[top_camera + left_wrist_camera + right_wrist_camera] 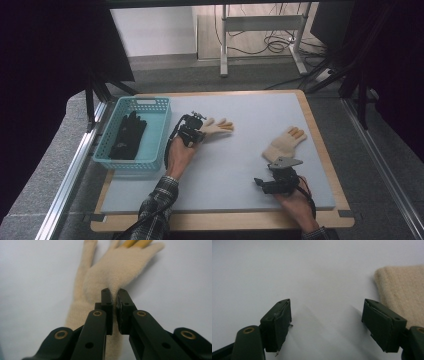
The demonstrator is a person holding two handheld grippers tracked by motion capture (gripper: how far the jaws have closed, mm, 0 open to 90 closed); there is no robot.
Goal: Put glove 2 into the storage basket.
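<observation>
Left tongs (114, 298) pinching cream glove (110, 272), no writing

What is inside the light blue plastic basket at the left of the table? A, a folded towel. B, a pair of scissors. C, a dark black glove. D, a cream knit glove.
C: a dark black glove lies in the light blue plastic basket; both cream gloves lie out on the table.
</observation>
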